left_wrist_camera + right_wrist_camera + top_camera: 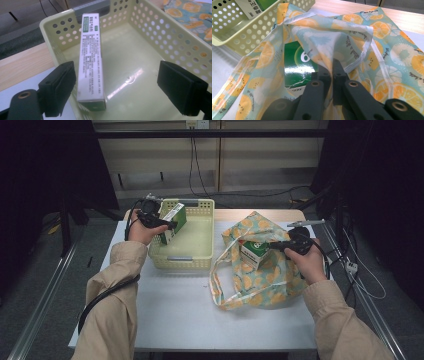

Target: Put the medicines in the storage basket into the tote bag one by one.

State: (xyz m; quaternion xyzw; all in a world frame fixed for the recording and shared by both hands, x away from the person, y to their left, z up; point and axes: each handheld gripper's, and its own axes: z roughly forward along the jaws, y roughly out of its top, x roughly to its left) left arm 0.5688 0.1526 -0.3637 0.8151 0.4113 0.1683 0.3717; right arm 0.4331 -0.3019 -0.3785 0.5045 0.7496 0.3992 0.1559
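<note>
In the high view, a pale yellow perforated basket (192, 237) sits at the far left of the white table (175, 310). A green and white box (174, 222) stands tilted at the basket's left wall, between the fingers of the left gripper (167, 225). To the right lies a citrus-print cloth bag (260, 270) with a second green and white carton (254, 252) showing in its open mouth. The right gripper (277, 246) points left at the bag's mouth, its hand (306, 262) raised above the cloth, forearm coming in from the lower right. The left hand (141, 231) is held over the basket's left rim.

In the left gripper view, the box (90, 57) stands on its narrow edge against the basket's (155, 37) near wall, just beside the left finger (60, 90) and well apart from the right finger (181, 90). The jaws stand wide, and the pads do not press on the box. The basket floor beyond the fingers is bare.

In the right gripper view, the 2 fingers (322, 77) are closed on a fold of the bag (387, 50), pinching the cloth at its mouth. The carton (298, 67) lies inside the bag, just left of the fingertips. The basket (249, 30) is at the upper left.
</note>
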